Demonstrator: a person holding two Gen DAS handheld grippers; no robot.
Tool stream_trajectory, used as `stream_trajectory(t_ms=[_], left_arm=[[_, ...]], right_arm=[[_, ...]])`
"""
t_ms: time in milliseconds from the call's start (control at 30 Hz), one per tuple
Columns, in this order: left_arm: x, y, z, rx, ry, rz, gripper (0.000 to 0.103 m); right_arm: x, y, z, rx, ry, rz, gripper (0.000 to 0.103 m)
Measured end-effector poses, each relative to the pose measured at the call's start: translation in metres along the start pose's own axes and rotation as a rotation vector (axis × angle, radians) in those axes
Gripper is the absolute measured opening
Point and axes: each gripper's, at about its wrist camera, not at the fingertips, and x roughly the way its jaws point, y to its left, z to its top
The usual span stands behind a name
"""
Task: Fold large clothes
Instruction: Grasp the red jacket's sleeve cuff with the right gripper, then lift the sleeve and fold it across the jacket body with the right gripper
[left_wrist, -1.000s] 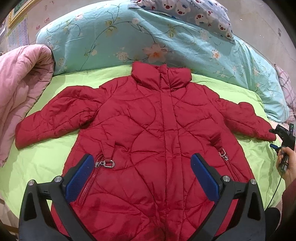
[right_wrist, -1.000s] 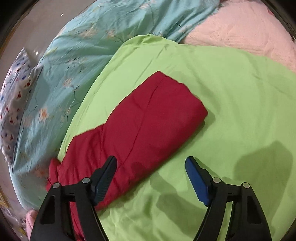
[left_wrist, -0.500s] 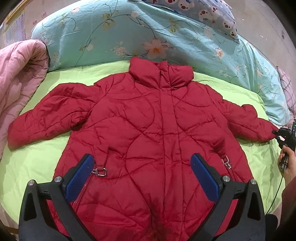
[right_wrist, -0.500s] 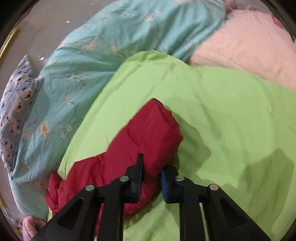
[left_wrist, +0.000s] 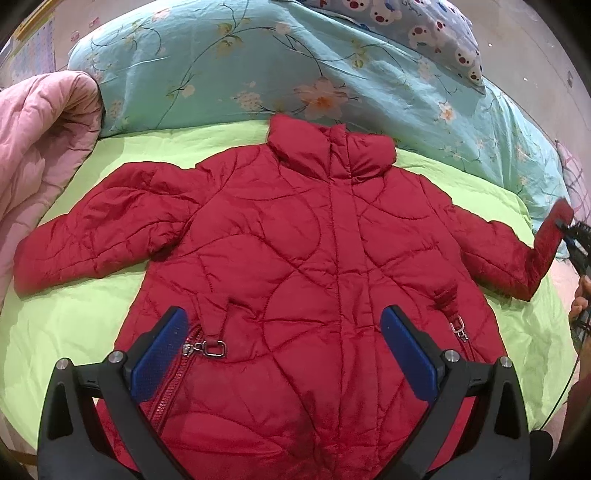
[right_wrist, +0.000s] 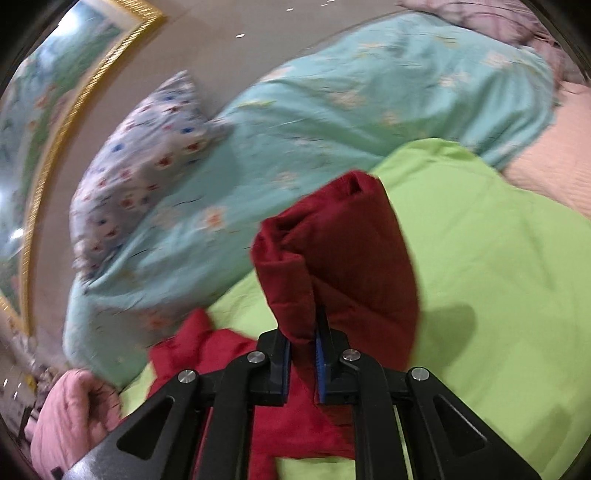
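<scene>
A red quilted jacket (left_wrist: 303, 266) lies face up on a lime green sheet (left_wrist: 74, 317), collar toward the pillows, sleeves spread. My left gripper (left_wrist: 284, 354) is open and empty, hovering over the jacket's lower front between its two zip pockets. My right gripper (right_wrist: 303, 365) is shut on the cuff of the jacket's right-hand sleeve (right_wrist: 340, 258) and holds it lifted off the sheet. In the left wrist view the raised sleeve end (left_wrist: 550, 236) shows at the far right, with the right gripper (left_wrist: 576, 240) at the frame edge.
A turquoise floral duvet (left_wrist: 229, 66) and a patterned pillow (left_wrist: 417, 22) lie behind the jacket. A pink quilt (left_wrist: 40, 147) is bunched at the left. A gold-framed picture (right_wrist: 55, 110) hangs on the wall. Green sheet (right_wrist: 498, 277) lies beyond the sleeve.
My right gripper closed on the sleeve cuff and lifted it off the sheet, tilting upward. My left gripper drifted slightly over the jacket and stayed open.
</scene>
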Motion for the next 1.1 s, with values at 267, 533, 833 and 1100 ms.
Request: stream_trajectory(t_ms=[267, 533, 833, 1100], left_arm=[[-0.005, 0.019, -0.001, -0.034, -0.008, -0.002, 0.103], [-0.012, 0.038, 0.001, -0.057, -0.026, 0.01, 0.103], [-0.018, 0.067, 0.002, -0.099, -0.033, 0.022, 0.103], [-0.016, 0.084, 0.0, -0.123, -0.022, 0.029, 0.103]], right_arm=[[0.012, 0.097, -0.024, -0.119, 0.061, 0.19, 0.009], [0.042, 0.18, -0.065, -0.179, 0.176, 0.352, 0.009], [0.094, 0.254, -0.12, -0.196, 0.327, 0.464, 0.009], [0.147, 0.295, -0.183, -0.202, 0.488, 0.52, 0.009]])
